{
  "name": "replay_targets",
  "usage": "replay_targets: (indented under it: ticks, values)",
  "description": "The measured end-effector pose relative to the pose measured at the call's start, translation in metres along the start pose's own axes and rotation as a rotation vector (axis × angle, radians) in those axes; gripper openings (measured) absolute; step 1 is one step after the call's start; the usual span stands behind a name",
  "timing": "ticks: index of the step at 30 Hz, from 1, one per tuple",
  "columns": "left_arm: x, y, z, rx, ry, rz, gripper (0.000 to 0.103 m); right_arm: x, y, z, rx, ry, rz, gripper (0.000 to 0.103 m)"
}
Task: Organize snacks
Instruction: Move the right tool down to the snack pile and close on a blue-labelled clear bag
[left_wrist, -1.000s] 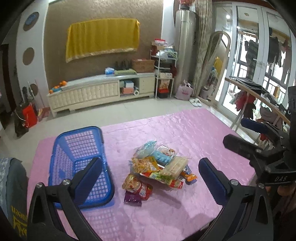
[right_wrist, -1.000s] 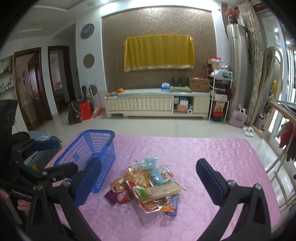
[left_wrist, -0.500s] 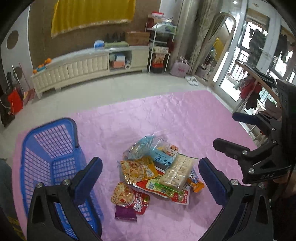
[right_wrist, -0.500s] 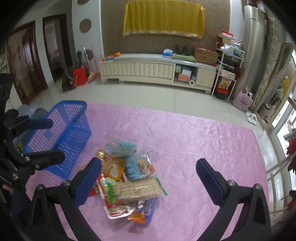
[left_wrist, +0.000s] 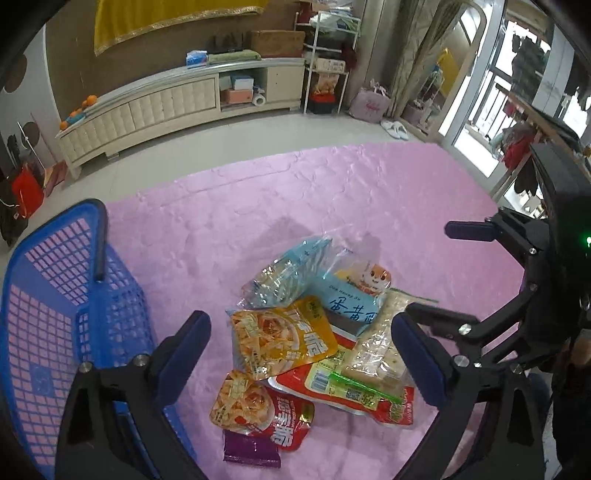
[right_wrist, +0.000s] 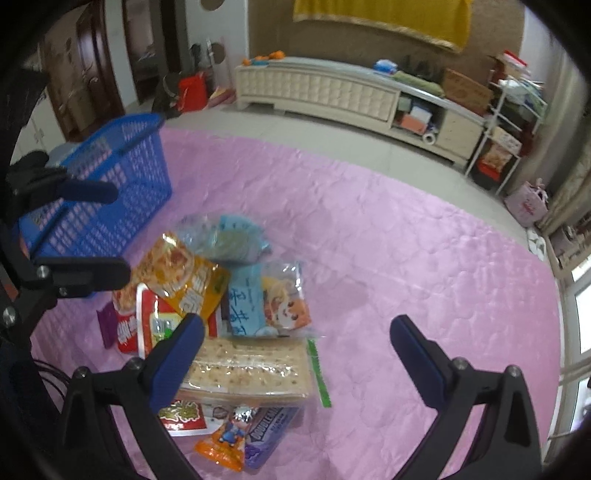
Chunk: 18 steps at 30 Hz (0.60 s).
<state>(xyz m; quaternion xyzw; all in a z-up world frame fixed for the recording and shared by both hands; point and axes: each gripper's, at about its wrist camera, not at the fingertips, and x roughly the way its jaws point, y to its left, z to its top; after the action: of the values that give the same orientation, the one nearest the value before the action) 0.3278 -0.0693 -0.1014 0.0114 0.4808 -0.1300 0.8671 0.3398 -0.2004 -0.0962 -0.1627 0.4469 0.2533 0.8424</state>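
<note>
Nothing is sorted yet: the blue basket (left_wrist: 55, 314) sits empty beside the snack packets (left_wrist: 310, 339), with both the left hand-held gripper (left_wrist: 301, 354) and the right hand-held gripper (right_wrist: 295, 354) spread apart, holding nothing.

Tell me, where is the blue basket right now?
The blue basket stands on the pink cloth, left of the snack pile in the left wrist view, nothing visible inside.

This is the living room of a home: a long cream cabinet (left_wrist: 177, 99) stands against a brown papered wall under a yellow cloth (right_wrist: 384, 14), with boxes in its open shelves and oranges (left_wrist: 79, 110) on top. White slippers (left_wrist: 395, 129) lie on the tiled floor by glass doors, where clothes (left_wrist: 528, 70) hang drying
</note>
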Motion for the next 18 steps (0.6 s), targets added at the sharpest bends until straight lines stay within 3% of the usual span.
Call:
replay_targets:
  ticks: [3, 4, 6, 12, 15, 16, 18]
  values:
    - [0.009, 0.001, -0.003, 0.016, 0.020, 0.030, 0.098, 0.015, 0.007, 0.003, -0.062, 0.031, -0.009, 0.098]
    - [0.011, 0.002, -0.005, 0.021, 0.025, 0.034, 0.098, 0.019, 0.009, 0.003, -0.077, 0.040, -0.008, 0.091]
    - [0.014, 0.003, -0.007, 0.026, 0.039, 0.038, 0.098, 0.030, 0.010, 0.004, -0.096, 0.068, 0.012, 0.086]
    - [0.019, 0.009, -0.006, 0.007, 0.060, 0.051, 0.098, 0.061, 0.008, 0.007, -0.065, 0.116, 0.096, 0.086]
    - [0.023, 0.012, -0.006, -0.003, 0.068, 0.053, 0.098, 0.073, 0.009, 0.011, -0.067, 0.139, 0.094, 0.085]
    - [0.025, 0.012, -0.006, -0.006, 0.070, 0.051, 0.098, 0.076, 0.009, 0.012, -0.067, 0.143, 0.101, 0.076]
    - [0.027, 0.012, -0.005, -0.010, 0.075, 0.054, 0.098, 0.081, 0.011, 0.011, -0.065, 0.153, 0.127, 0.072]
